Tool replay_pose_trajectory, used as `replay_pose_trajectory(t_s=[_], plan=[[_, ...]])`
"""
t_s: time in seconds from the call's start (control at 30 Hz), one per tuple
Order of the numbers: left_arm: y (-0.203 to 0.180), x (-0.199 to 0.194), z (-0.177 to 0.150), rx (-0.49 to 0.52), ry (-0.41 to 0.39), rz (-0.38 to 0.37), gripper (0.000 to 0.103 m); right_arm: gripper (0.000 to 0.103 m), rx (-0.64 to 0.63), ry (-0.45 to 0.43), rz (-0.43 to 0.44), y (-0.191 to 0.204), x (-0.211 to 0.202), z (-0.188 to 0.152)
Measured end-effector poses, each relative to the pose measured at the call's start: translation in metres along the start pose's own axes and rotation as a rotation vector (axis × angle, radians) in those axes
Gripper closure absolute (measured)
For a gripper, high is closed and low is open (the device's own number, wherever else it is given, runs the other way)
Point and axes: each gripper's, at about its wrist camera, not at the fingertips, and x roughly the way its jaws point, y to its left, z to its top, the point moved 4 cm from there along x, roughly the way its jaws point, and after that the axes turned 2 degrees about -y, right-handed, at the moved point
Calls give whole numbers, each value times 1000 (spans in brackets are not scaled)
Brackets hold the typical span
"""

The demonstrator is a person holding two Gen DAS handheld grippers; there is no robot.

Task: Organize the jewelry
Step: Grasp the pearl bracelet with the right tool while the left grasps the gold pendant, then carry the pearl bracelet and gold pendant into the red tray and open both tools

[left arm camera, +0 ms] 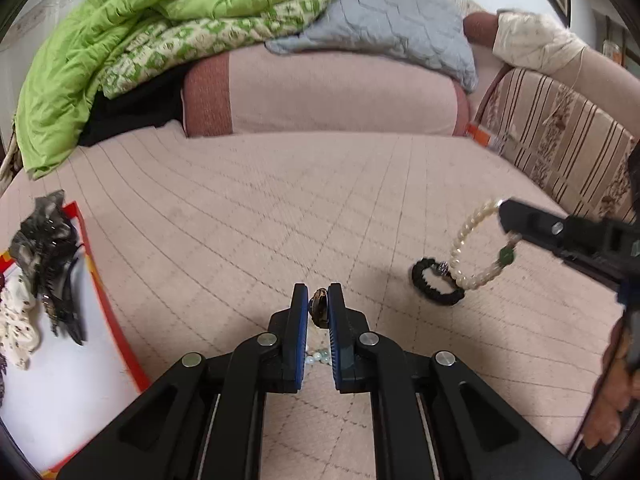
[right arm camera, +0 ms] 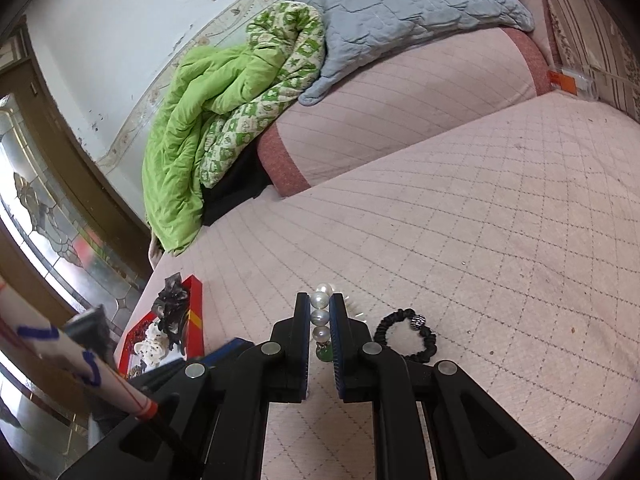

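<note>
The left hand-held gripper (left arm camera: 318, 308) is narrowed around a small brown and gold bead-like piece of jewelry (left arm camera: 320, 307), pinched between its blue-padded fingertips just above the pale pink quilted bed cover (left arm camera: 280, 208). Beneath its jaws, a few pale blue-white loose beads (left arm camera: 318, 357) lie on the cover.

The right hand-held gripper (right arm camera: 320, 320) is clamped on a white pearl bracelet with one green bead (left arm camera: 476, 248); in the right wrist view three pearls sit stacked between the pads, with the green bead at the bottom. In the left wrist view the bracelet hangs as an open loop from the gripper tip, its lower end touching or just above a black braided hair tie with a small silver charm (left arm camera: 438, 286), which lies flat on the bed cover. I cannot tell whether the two actually touch.

To the left of the hair tie, well apart, a shallow red-rimmed white box (left arm camera: 106, 280) rests near the bed's edge, holding a dark grey hair claw clip (left arm camera: 48, 248) and a white spotted fabric scrunchie (left arm camera: 18, 328).

Beyond the hair tie, at the head of the bed, a green quilt (left arm camera: 140, 28) and a grey-blue quilted pillow (left arm camera: 384, 12) lie piled on a pink bolster (left arm camera: 320, 92).
</note>
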Motion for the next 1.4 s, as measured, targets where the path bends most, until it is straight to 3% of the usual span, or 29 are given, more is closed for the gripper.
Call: replay_pose_trajectory(t_s=[0.5,0.83,1.17,1.4], plan=[[57,-70,16,-80,-124,57,94,92,-83,34,93,56,14,-18],[127,-106,-3,-171,-142,149,94,92,-175,103,231,141,42,-53],[207,-124,-37,-290,-95,242,94,92,-239,194,348,223,78,-87],[242,-120,-59,-360,-35,288,94,92,-217,294,370,253,124,-118]])
